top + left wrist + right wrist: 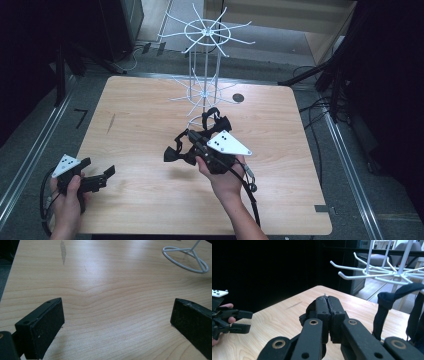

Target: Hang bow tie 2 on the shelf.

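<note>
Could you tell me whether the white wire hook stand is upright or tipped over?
Upright: the white wire hook stand rises straight from its ring base on the wooden table, hook tiers level.

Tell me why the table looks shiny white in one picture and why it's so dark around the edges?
In the left gripper view, room light bounces off the wooden table as a pale glare. In the high view, the floor around the table is dim and the white rack stands out brightly. In the right gripper view, the background left is black, and the rack's hooks look slightly soft.
</note>
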### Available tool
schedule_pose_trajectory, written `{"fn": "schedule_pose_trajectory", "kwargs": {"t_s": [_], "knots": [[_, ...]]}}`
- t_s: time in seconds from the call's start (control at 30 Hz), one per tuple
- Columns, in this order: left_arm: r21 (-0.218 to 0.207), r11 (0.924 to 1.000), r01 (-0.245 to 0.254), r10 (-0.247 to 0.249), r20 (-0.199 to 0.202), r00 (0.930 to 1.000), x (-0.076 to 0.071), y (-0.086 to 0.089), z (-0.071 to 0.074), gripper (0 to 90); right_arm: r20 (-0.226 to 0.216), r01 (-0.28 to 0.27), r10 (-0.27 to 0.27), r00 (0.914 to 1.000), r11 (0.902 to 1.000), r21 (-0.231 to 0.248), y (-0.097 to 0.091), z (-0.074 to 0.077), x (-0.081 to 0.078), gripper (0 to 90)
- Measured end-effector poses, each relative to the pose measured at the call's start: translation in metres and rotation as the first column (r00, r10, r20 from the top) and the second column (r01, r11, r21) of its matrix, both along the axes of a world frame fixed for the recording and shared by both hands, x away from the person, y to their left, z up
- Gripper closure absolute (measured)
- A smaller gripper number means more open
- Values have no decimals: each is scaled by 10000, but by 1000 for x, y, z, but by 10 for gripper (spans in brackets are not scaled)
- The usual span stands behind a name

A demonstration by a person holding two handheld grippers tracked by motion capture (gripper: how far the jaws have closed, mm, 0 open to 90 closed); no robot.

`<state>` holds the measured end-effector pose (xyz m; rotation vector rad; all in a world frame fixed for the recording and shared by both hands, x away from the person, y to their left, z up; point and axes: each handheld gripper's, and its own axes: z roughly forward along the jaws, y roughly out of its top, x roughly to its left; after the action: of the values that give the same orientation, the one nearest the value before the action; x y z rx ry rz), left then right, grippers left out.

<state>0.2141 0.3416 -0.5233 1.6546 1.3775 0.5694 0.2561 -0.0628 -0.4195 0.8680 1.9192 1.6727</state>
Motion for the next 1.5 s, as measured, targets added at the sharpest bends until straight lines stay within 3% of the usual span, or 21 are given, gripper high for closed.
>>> {"fn": "schedule_pose_trajectory", "kwargs": {"t_s": [0.73, 1.5], "knots": [[47, 10000, 24, -24, 18, 10000, 0, 0, 0, 0, 316, 165, -175, 9993, 9993, 341, 3, 20, 10, 898], [-2, 10000, 18, -18, 6, 10000, 0, 0, 0, 0, 350, 273, -287, 9990, 9988, 402, 6, 29, 20, 898]]}}
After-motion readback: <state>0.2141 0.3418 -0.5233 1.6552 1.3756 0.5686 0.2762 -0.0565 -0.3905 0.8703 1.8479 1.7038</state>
